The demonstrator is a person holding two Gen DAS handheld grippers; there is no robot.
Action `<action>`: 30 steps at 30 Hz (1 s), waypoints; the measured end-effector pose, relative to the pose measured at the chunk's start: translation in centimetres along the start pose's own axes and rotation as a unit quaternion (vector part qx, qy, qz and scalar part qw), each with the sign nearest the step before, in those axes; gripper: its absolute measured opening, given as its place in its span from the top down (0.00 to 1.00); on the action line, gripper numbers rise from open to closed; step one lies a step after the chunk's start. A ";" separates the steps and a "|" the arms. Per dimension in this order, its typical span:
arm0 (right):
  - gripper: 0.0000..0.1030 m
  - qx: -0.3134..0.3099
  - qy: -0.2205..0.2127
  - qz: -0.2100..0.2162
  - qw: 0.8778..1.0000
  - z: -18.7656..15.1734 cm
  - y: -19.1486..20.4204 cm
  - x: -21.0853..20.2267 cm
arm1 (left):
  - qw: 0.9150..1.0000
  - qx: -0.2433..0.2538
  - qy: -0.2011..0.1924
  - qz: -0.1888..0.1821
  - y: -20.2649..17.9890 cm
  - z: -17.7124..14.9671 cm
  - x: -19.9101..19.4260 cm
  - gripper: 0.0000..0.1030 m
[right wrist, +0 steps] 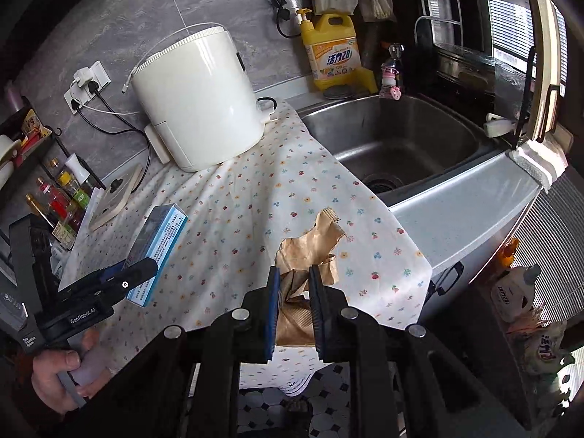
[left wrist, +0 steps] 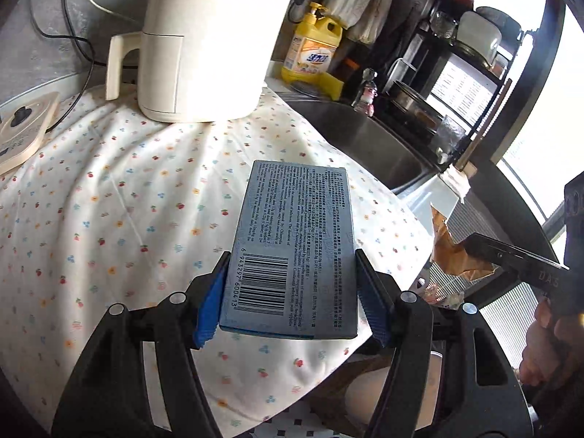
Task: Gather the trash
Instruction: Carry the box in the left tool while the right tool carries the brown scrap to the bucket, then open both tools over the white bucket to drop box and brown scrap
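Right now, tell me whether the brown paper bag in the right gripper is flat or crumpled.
Crumpled. The brown paper bag is creased and bunched with a ragged top edge, pinched between the fingers of the right gripper above the floral cloth.

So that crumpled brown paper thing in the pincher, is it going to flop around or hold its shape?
The brown paper scrap is creased and torn, so it probably flops and crushes easily. It sticks up above the right gripper without drooping, so it seems light and slightly stiff. The pads have squeezed it into folds, which suggests it won't slip out easily.
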State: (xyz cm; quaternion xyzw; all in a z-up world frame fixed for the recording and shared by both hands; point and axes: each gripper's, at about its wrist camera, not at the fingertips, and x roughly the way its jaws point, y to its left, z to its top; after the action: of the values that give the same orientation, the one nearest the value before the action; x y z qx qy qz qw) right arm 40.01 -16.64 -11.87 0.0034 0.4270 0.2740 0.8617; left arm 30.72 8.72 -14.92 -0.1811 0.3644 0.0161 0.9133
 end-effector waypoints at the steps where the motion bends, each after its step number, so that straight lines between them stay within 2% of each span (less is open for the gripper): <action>1: 0.84 0.010 -0.003 -0.010 1.000 -0.6 -1.2 -0.9 | 1.000 0.011 0.005 -0.011 -1.3 0.0 0.5 0.37; 8: 0.84 0.089 -0.018 -0.075 0.993 -4.9 -9.2 -6.4 | 0.993 0.083 0.039 -0.078 -10.2 -1.0 3.7 0.37; 15: 0.84 0.164 -0.011 -0.124 0.979 -10.7 -15.4 -10.4 | 0.978 0.146 0.072 -0.133 -17.7 -3.3 5.6 0.37; 23: 0.83 0.248 0.042 -0.142 0.957 -18.3 -20.2 -11.0 | 0.961 0.187 0.118 -0.167 -23.2 -7.6 7.3 0.37; 28: 0.75 0.274 0.080 -0.142 0.948 -22.4 -22.0 -10.9 | 0.952 0.202 0.151 -0.171 -25.4 -10.8 8.5 0.37; 30: 0.68 0.276 0.092 -0.142 0.946 -23.5 -22.5 -10.7 | 0.950 0.204 0.164 -0.172 -26.0 -12.0 8.8 0.37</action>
State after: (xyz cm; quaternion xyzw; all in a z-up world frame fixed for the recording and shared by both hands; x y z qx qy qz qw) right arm 28.06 -46.20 -24.37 0.1552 0.5591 0.0189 0.8142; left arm 33.45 -20.55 -20.56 -0.0510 0.4677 -0.2455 0.8476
